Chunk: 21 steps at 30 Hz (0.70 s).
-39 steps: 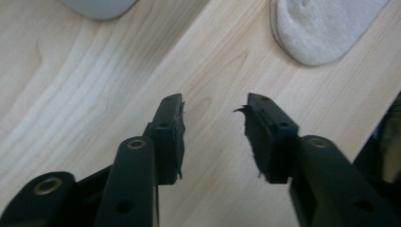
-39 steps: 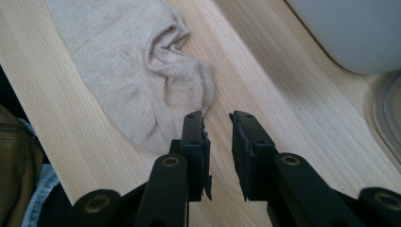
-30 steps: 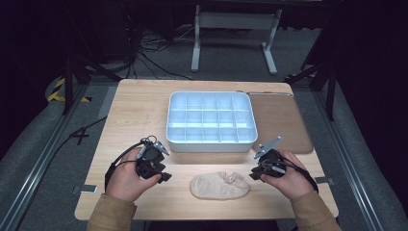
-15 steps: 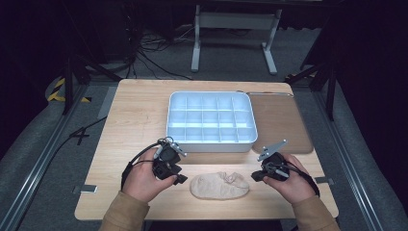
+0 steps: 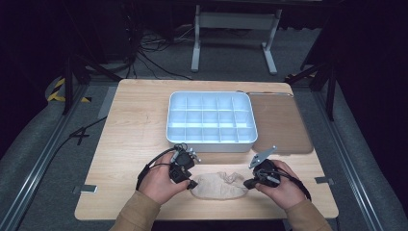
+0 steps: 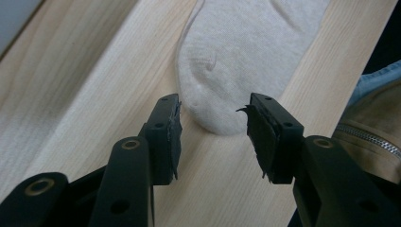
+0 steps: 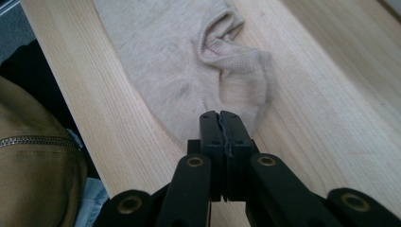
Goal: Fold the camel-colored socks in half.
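White compartment tray point(image 5: 210, 139) set on wooden table point(image 5: 134, 130), toward far middle, divided into grid of small cells. Brown mat point(image 5: 281, 124) laid flat just right of tray, touching or nearly touching its side. Thin metal rod point(image 5: 267, 94) seen along mat's far edge. Metal stand point(image 5: 233, 21) placed on grey floor beyond table, black cables point(image 5: 154, 60) strewn beside it.

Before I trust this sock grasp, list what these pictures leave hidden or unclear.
- Right gripper, right gripper view: jaws shut at the sock edge; the jaws themselves hide whether fabric is pinched.
- Sock, high view: both ends covered by the grippers and hands.
- Left gripper, left gripper view: open around the sock's rounded end; contact with the pads is unclear.
- Compartment tray, high view: contents too small to tell.
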{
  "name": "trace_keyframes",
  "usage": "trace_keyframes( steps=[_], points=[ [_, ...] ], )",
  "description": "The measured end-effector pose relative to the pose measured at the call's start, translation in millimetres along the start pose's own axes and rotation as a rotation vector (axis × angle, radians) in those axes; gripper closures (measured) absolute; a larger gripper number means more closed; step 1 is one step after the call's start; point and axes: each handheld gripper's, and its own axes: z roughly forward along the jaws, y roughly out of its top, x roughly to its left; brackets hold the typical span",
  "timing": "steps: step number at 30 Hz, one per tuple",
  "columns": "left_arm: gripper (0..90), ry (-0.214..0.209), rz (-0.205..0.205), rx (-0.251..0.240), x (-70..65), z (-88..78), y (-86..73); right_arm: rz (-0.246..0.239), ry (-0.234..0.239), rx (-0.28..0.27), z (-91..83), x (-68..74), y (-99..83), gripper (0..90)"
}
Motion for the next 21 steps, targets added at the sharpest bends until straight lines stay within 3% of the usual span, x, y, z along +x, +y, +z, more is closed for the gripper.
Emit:
trace_keyframes(
  steps=[7,10,21],
  points=[
    [55.0,0.029,-0.047,0.014,3.5,9.3,-0.7,-0.012,-0.002,0.032,13.2,1.4,1.7,89.3],
    [54.3,0.049,-0.041,0.031,3.9,13.7,-0.1,-0.014,-0.015,0.059,18.5,0.4,0.8,89.4],
    [55.8,0.042,-0.034,0.057,1.6,23.2,1.9,-0.012,-0.015,0.064,19.9,0.1,0.5,89.7]
  ],
)
